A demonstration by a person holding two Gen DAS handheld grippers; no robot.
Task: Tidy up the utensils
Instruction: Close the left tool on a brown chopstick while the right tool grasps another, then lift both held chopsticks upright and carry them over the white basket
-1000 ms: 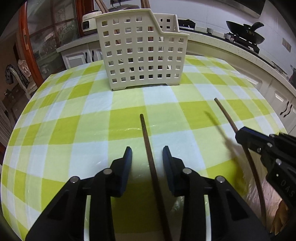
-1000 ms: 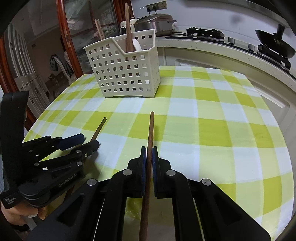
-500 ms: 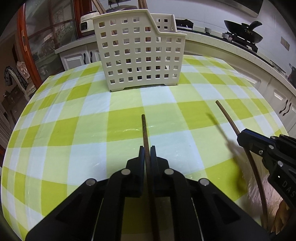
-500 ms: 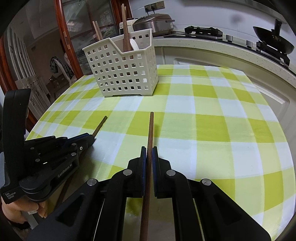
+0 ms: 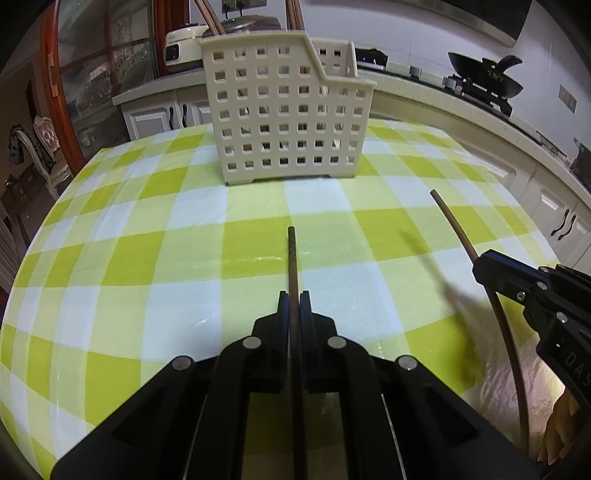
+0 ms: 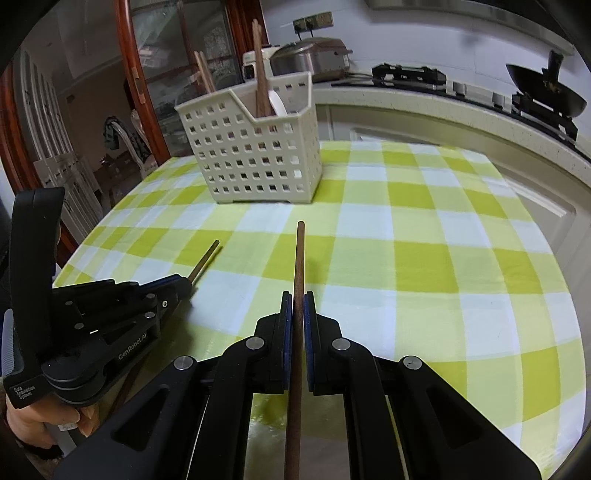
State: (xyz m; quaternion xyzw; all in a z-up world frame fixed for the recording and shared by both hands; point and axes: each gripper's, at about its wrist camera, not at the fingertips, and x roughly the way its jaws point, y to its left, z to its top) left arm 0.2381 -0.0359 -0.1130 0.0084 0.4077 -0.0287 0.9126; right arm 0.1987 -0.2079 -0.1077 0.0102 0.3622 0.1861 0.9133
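Wooden chopsticks sit clamped, one in each hand-held gripper: left hand-held gripper (image 5: pixel 294 295) grips the left chopstick (image 5: pixel 292 258), right hand-held gripper (image 6: pixel 297 295) the right chopstick (image 6: pixel 299 254), above the checked surface (image 6: pixel 424 258) before the basket (image 6: pixel 255 158).

The left claw (image 5: pixel 294 295) is clamped on a brown chopstick (image 5: pixel 292 258), whose tip sticks out ahead of the pads over the checked cloth (image 5: pixel 147 258). Straight ahead, well beyond that tip, a white perforated basket (image 5: pixel 284 110) stands on the cloth, with more chopsticks (image 5: pixel 293 14) rising from behind its tall wall. To the claw's right the right claw (image 5: pixel 480 262) grips a second chopstick (image 5: pixel 454 225), its tip angled forward and left. A hand (image 5: pixel 561 428) shows under it at the frame's lower right. Far right, beyond the table, a wok (image 5: pixel 484 75) sits on a counter (image 5: pixel 424 96)
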